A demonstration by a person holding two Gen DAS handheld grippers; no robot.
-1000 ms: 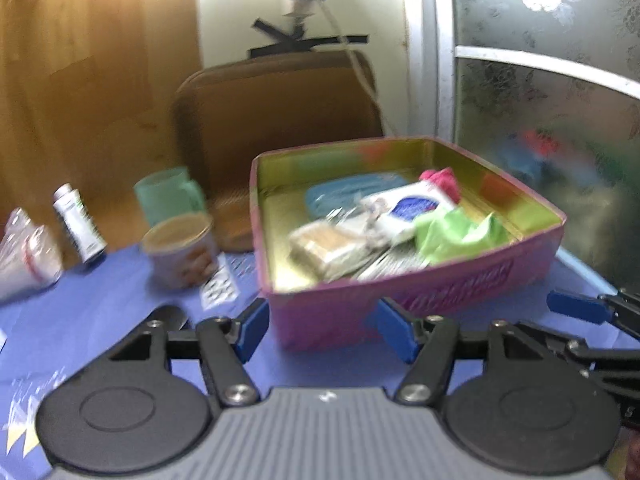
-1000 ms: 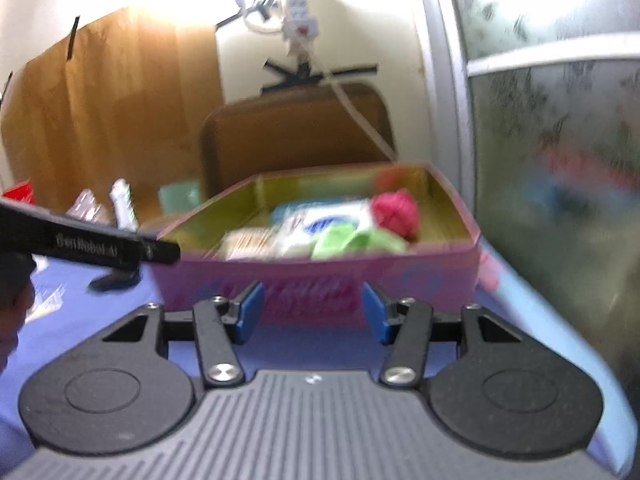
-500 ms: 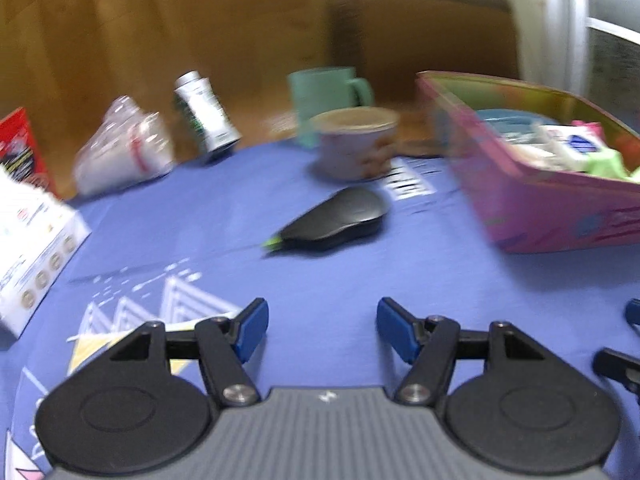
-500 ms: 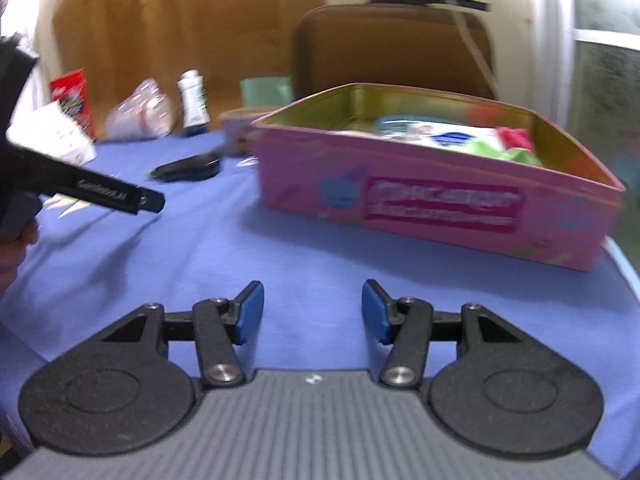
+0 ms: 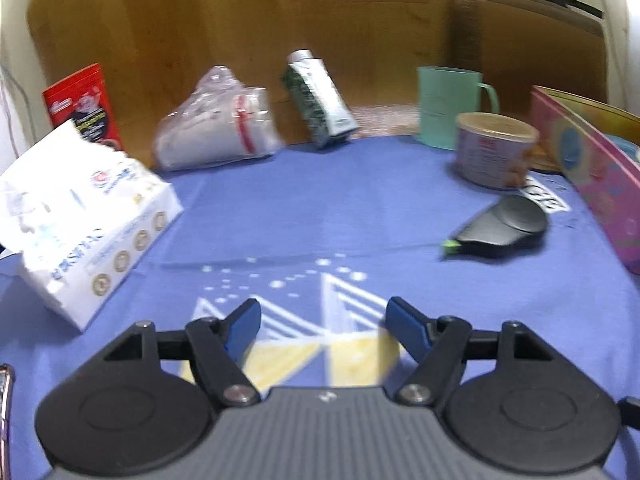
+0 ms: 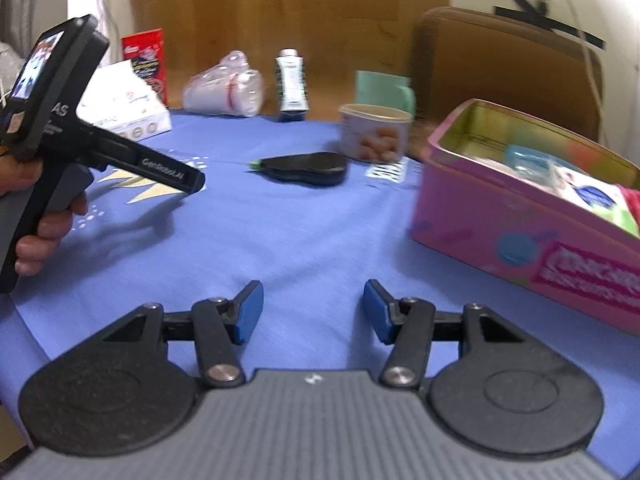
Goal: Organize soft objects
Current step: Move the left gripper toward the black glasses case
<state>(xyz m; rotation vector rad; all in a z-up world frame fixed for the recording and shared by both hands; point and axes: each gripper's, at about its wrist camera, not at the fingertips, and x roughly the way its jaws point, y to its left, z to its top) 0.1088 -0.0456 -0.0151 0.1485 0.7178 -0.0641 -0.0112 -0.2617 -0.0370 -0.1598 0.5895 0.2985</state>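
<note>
- The left hand-held gripper [image 5: 324,322] is hanging over the blue surface [image 5: 320,208]. Its jaws have just been opening wider, and nothing is between them.
- The right hand-held gripper [image 6: 314,312] is standing about half open. It is holding nothing too.
- The pink box [image 6: 520,216] is sitting on the right side of the surface. Soft packs are already lying inside it.
- More soft things are waiting at the far left: a white tissue pack [image 5: 84,216] and a clear bag [image 5: 218,120] near the back edge.
- I think the left gripper is looking for the next soft thing to pick up, most likely the tissue pack, which is nearest to it.
- To do this well, it should be coming in low with its jaws wide and squeezing the pack across its narrow side.
- A gentle squeeze is best, because the pack is squishy and its wrap looks slippery.
- The clear bag is crinkly and floppy, so grabbing a bunched part would be working better than a flat part.
- The black mouse [image 5: 504,228], the cup [image 5: 494,152] and the green mug [image 5: 450,106] are hard things, so I think they are staying where they are.
- The surface is covered with a smooth cloth with white and yellow shapes on it.
</note>
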